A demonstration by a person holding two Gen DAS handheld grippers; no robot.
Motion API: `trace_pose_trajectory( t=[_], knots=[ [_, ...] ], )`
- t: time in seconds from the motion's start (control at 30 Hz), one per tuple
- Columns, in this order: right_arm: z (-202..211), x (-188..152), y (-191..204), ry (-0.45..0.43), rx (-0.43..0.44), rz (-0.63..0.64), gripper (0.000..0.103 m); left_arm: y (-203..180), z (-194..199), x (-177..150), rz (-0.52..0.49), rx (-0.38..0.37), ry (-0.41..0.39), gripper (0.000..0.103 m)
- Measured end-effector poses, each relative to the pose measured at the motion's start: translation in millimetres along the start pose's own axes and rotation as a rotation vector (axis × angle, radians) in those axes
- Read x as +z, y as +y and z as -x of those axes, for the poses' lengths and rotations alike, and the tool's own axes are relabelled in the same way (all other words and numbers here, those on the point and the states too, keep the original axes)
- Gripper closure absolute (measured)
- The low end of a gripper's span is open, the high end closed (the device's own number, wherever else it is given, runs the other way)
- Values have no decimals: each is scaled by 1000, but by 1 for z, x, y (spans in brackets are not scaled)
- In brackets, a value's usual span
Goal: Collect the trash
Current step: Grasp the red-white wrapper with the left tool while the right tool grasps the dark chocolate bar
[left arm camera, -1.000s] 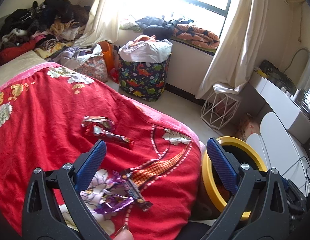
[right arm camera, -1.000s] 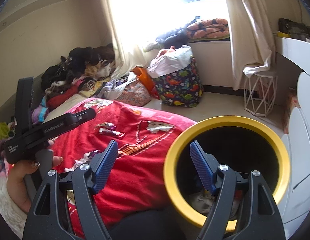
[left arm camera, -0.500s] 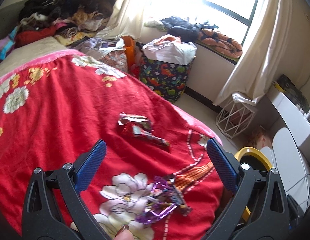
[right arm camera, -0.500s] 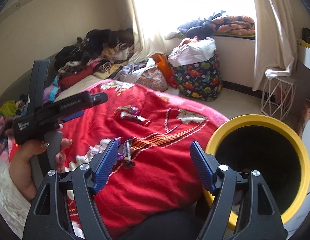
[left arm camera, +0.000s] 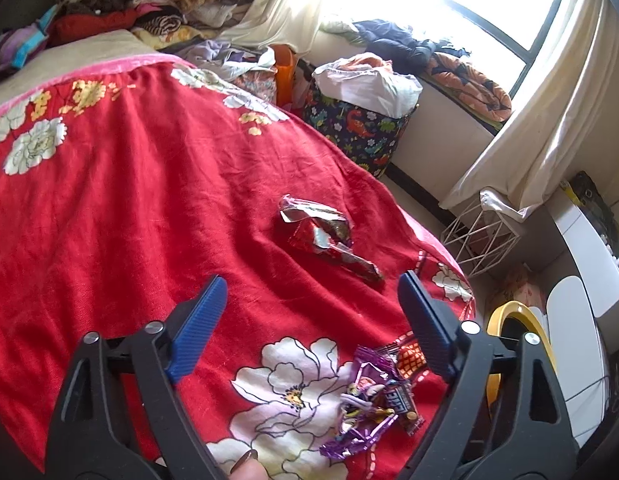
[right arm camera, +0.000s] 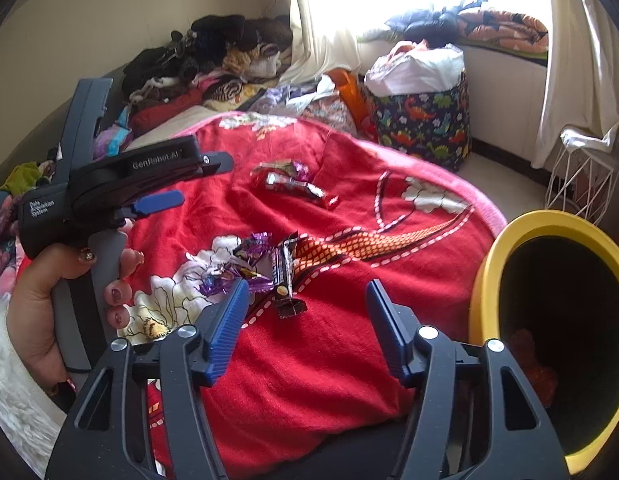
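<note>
- Two hand-held grippers hover over a bed covered by a red floral blanket (left arm camera: pixel 157 184); the job is gathering wrappers into a yellow-rimmed bin (right arm camera: pixel 505 248).
- The left gripper (left arm camera: pixel 311 312) has its jaws apart with nothing between them; they have just been closing a little. A crumpled red and silver wrapper (left arm camera: pixel 325 236) lies at twelve o'clock from its tips, apart from them.
- The right gripper (right arm camera: pixel 305 320) also has its jaws apart and empty, and has likewise just been narrowing. A dark candy-bar wrapper (right arm camera: pixel 283 276) lies at eleven o'clock from its tips, touching a purple foil wrapper (right arm camera: pixel 241 260).
- Risk, as a judgement: the purple and dark wrappers overlap, so a pinch may drag both or snag blanket folds; thin foil could slip free before reaching the bin.
- Only the right view shows the bin's dark interior at three o'clock and the hand (right arm camera: pixel 41 300) holding the left gripper. The left view shows just a sliver of the bin's rim at four o'clock.
</note>
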State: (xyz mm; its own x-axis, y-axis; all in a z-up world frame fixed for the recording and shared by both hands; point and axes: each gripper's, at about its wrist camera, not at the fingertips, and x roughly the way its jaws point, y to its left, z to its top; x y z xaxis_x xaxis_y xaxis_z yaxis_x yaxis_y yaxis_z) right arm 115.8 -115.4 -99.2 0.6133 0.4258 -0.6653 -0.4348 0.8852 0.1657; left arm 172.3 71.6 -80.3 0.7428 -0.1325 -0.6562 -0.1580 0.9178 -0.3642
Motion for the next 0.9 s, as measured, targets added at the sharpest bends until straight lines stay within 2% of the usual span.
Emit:
trace_pose_trajectory(
  t=[0.07,0.2,0.43,0.6,0.8,0.9],
  knots=[
    [-9,-1,1,29,13,2,51,2,-5,2,-4,2,7,29],
    [-25,-2,6,71,24,24,53,6,-19,7,-5,6,37,40],
    [-48,-2,13,139,42,48,63,6,-46,20,-25,-20,80,48],
    [-61,-4,13,190,54,49,82,8,-70,29,-13,-39,133,48],
    [-57,-5,12,179,66,37,83,14,-92,31,21,-58,169,48],
    [-54,-6,10,173,64,28,83,19,-97,30,47,-67,178,55]
  ],
)
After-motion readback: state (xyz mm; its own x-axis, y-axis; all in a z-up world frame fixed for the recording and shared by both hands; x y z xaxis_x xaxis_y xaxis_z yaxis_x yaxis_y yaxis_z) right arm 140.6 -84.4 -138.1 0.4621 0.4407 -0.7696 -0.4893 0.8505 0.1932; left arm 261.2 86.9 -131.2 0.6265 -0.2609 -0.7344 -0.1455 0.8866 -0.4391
